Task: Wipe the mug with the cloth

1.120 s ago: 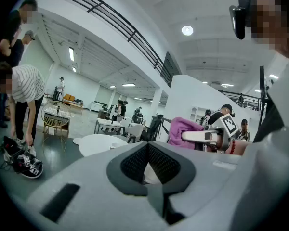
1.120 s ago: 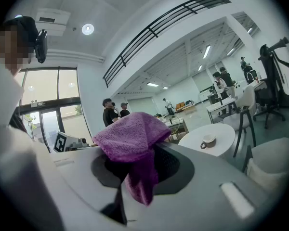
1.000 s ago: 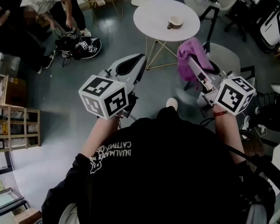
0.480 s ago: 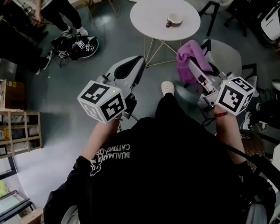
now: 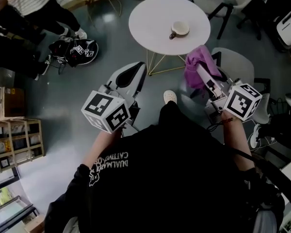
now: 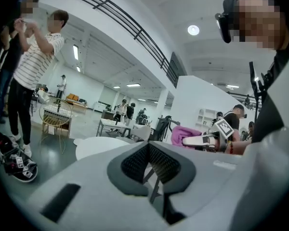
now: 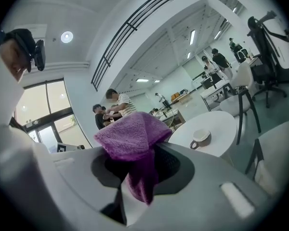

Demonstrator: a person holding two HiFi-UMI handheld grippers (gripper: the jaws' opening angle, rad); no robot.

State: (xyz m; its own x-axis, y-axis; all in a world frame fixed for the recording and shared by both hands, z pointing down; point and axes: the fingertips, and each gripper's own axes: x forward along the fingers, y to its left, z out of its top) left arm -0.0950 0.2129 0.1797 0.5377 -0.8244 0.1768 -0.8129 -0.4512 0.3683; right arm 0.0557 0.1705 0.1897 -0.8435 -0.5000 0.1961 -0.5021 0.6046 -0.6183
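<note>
Mug sits on the round table, untouched and well apart from both grippers. Short of the table to its left, the left gripper has its jaws together with nothing between them. Short of the table to its right, the right gripper is clamped on the purple cloth. This looks like the approach step. Next, the left jaws probably need to part and steady the mug while the cloth is brought against it.

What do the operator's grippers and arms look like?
The left gripper and right gripper are light grey with dark-lined jaws; each carries a white cube with black square markers. Black short-sleeved top with white lettering; red band on the right wrist.
</note>
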